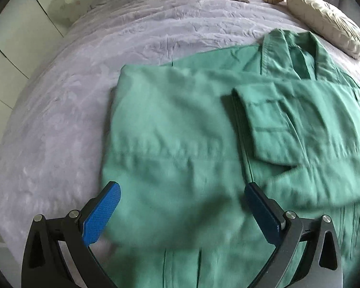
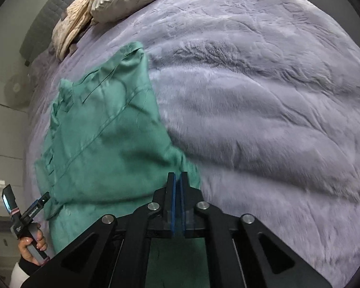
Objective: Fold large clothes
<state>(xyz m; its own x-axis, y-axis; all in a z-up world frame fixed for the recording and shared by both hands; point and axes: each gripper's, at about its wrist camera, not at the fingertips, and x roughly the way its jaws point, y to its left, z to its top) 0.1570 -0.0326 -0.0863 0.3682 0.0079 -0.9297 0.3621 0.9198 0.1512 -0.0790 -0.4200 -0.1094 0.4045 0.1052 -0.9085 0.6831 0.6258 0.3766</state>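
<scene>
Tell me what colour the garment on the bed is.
Green; the garment shows best in the left wrist view, lying on the lilac bedspread.

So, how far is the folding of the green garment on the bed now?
Partly done. The green garment lies on the purple blanket with one sleeve already folded across its front. In hand: the right gripper is shut on an edge of the fabric, while the left gripper is open above it. The final folds into a compact stack remain.

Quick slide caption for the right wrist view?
Right gripper fingers pinched shut on the edge of the green garment over a lilac blanket.
</scene>
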